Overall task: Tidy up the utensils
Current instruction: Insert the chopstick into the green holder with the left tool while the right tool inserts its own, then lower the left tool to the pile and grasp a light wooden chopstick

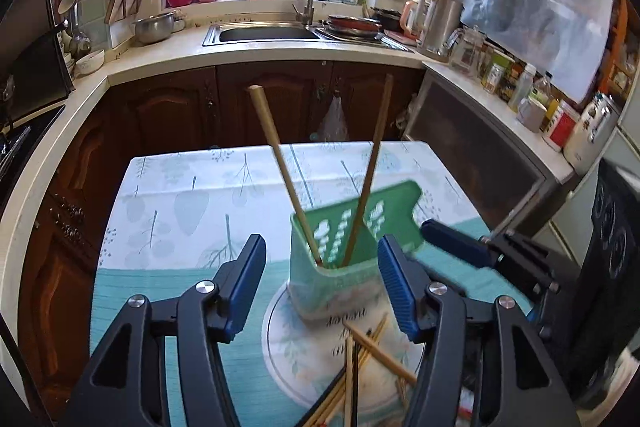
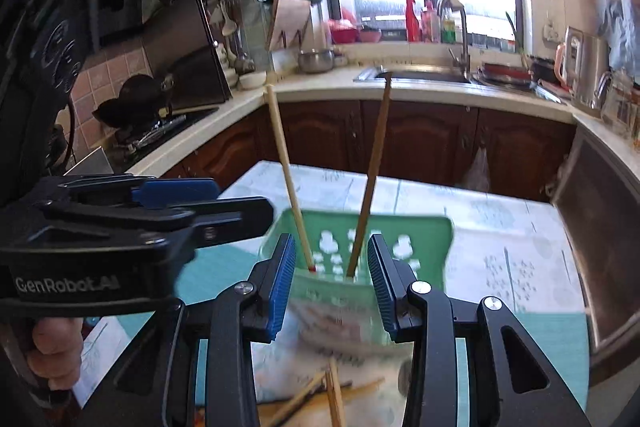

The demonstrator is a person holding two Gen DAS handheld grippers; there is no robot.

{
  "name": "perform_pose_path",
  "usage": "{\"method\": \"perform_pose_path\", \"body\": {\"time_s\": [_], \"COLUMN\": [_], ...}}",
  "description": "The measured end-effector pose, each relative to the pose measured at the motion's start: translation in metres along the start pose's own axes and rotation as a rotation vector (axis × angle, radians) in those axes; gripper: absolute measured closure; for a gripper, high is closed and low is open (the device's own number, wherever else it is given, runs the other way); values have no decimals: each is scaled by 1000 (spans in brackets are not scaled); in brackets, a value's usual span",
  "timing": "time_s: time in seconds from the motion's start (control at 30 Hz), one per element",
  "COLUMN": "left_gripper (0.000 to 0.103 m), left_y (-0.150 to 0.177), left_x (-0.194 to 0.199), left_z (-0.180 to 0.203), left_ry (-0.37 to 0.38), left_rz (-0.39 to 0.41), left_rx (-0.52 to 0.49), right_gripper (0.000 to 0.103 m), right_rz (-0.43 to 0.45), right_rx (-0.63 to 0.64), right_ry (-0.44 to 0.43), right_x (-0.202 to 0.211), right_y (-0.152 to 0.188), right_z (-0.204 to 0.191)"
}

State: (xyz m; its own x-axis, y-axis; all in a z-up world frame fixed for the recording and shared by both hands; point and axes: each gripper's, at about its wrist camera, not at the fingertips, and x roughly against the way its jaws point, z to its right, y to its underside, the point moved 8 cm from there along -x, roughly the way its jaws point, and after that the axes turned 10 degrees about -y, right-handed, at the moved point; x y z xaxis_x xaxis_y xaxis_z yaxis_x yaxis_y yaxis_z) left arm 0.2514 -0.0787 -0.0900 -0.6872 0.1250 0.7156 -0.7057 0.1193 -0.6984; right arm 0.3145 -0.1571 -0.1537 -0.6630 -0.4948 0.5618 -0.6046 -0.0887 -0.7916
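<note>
Below the holder (image 1: 340,267), loose chopsticks (image 1: 360,359) seemingly crisscross.

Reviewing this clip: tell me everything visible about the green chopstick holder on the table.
The green chopstick holder looks like plastic, with a taller back wall pierced by pale cut-outs and a lower, paler front bearing blurred print. It stands upright on a round patterned mat on the tablecloth. Two chopsticks stand in it, leaning apart in a V. Loose chopsticks lie on the mat in front. Neither hand-held gripper visibly touches it.
</note>
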Motion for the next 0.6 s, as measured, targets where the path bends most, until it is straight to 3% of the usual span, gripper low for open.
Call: {"method": "perform_pose_path", "body": {"time_s": [0.1, 0.3, 0.4, 0.6], "left_gripper": [33, 32, 19, 18], "left_y": [24, 76, 94, 130], "left_x": [14, 27, 30, 29], "left_z": [-1, -6, -8, -3], "left_ry": [-17, -25, -23, 13], "left_rz": [-26, -159, -190, -223], "left_rx": [-42, -32, -7, 29], "right_gripper": [65, 65, 65, 65], "right_rz": [-73, -219, -247, -242], "right_rx": [-30, -115, -137, -216], "right_ry": [25, 39, 53, 108], "right_x": [24, 61, 76, 108], "right_y": [20, 82, 112, 160], "right_z": [-3, -7, -9, -10]}}
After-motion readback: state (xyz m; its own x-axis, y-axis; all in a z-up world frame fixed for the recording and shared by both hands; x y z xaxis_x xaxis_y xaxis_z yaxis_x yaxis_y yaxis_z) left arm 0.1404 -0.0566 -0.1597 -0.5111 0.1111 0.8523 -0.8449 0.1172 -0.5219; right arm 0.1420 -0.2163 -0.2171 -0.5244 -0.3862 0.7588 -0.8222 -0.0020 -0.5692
